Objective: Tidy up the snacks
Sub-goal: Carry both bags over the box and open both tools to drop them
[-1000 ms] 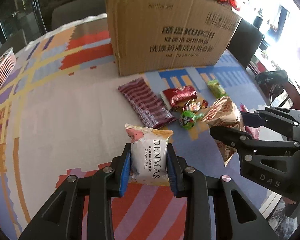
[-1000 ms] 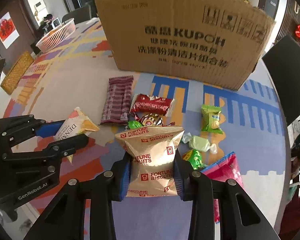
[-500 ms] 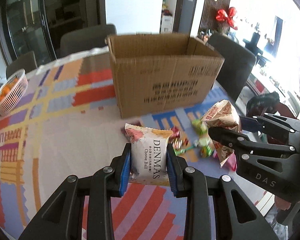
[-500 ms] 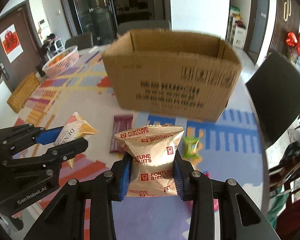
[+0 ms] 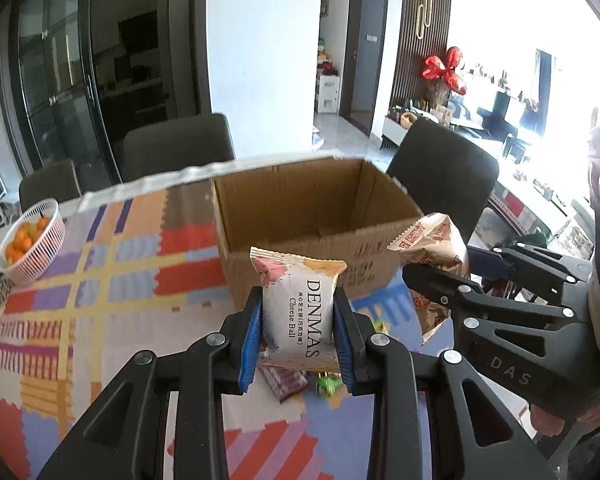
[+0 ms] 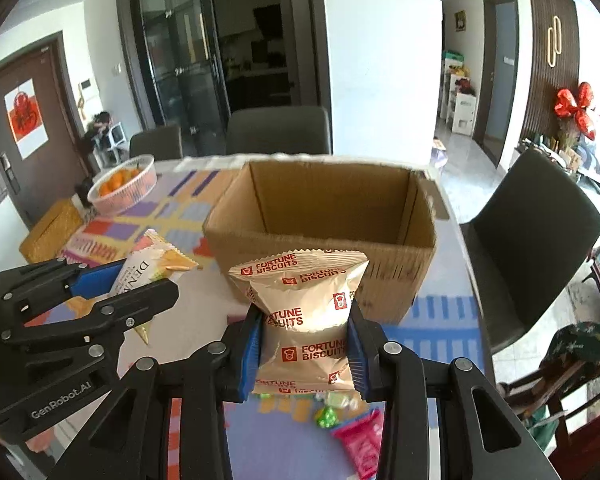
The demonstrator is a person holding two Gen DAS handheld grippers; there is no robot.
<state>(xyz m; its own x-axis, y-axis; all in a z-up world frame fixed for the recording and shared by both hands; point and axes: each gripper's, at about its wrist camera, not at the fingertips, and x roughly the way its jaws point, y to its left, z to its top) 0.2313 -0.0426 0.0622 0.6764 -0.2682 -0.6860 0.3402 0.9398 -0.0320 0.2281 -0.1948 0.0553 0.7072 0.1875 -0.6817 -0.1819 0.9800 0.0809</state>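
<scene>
DENMAS Cheese Ball packet (image 5: 298,320) clamped in left hand-held gripper (image 5: 298,340), FORTUNE BISCUITS bag (image 6: 306,320) clamped in right hand-held gripper (image 6: 306,354)

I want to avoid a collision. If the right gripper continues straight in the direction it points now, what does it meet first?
Probably the near wall of the open cardboard box. The right gripper, shut on the Fortune Biscuits bag, aims at that wall just below the rim, not over it. Depth is unclear in this fisheye view.

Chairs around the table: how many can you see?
3. Two dark chairs stand behind the table's far edge, a smaller-looking one on the left and another behind the cardboard box; a third stands at the right. Others may be hidden.
</scene>
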